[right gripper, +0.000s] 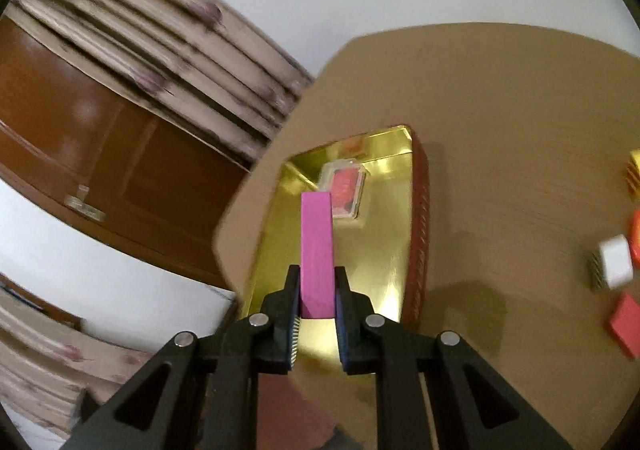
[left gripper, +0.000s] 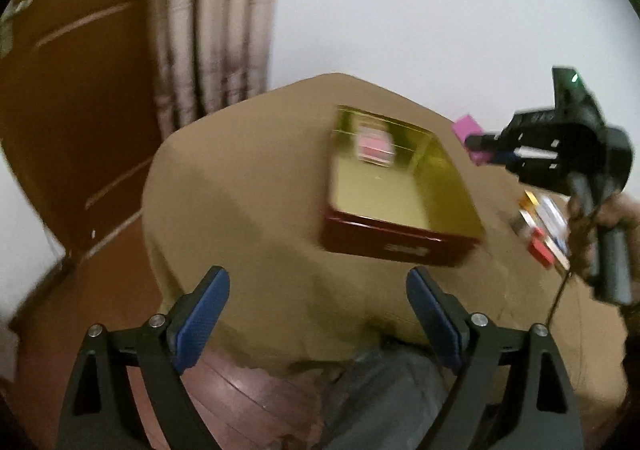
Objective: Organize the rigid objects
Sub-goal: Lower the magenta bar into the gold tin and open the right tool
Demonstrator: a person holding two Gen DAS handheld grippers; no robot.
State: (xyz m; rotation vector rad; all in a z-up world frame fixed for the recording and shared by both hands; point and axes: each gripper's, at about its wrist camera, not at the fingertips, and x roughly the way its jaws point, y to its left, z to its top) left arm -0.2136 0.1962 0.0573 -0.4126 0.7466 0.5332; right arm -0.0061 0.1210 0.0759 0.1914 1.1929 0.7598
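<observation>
A red box with a gold inside (left gripper: 452, 205) (right gripper: 384, 242) sits open on the brown table. A clear case with a red card (left gripper: 375, 147) (right gripper: 345, 189) lies in its far part. My right gripper (right gripper: 317, 278) is shut on a pink block (right gripper: 317, 254) and holds it above the box. From the left wrist view the right gripper (left gripper: 480, 147) and the pink block (left gripper: 468, 129) hang just right of the box. My left gripper (left gripper: 318, 294) is open and empty, above the table's near edge, short of the box.
Several small red, white and gold pieces (left gripper: 540, 226) (right gripper: 616, 262) lie on the table (left gripper: 248, 189) right of the box. A brown door (left gripper: 72, 97) and a curtain (left gripper: 208, 25) stand beyond the table's left side. The person's lap (left gripper: 384, 398) is below.
</observation>
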